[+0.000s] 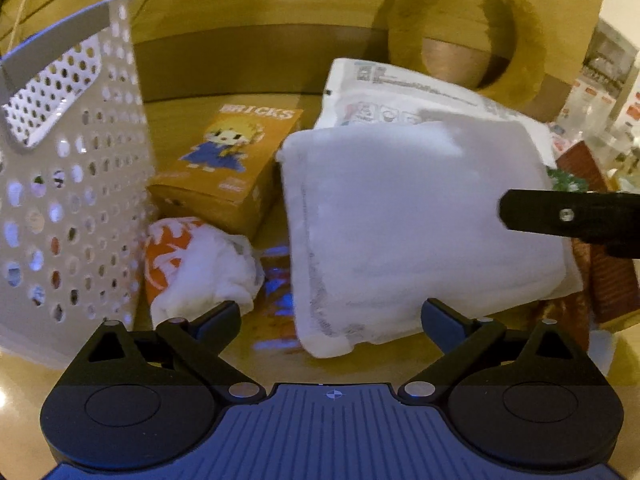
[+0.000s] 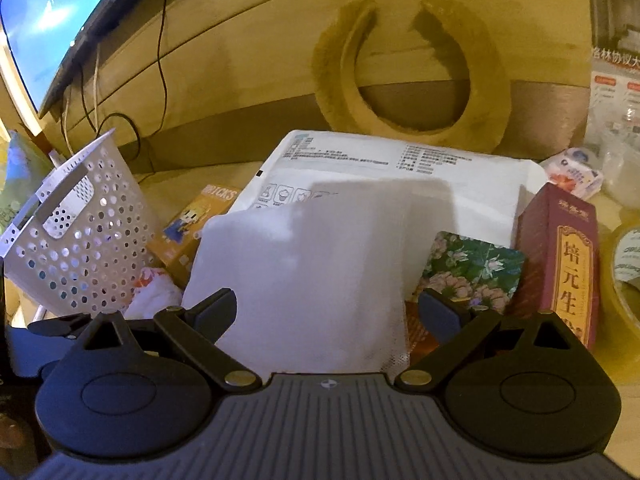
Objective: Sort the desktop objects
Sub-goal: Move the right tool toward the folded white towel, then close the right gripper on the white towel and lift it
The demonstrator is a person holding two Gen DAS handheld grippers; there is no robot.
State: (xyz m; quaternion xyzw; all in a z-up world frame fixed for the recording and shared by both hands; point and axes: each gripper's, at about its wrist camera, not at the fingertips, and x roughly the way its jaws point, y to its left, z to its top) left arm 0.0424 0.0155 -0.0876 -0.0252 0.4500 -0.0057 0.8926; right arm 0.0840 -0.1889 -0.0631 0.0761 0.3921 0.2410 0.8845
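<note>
Soft white pouch (mesh-edged), perforated basket.

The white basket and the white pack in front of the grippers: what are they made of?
White basket: looks like rigid matte plastic, with punched round holes and a moulded handle slot. White pack: probably soft non-woven or plastic wrap, judging by its stitched-looking edge and pillowy corners.
</note>
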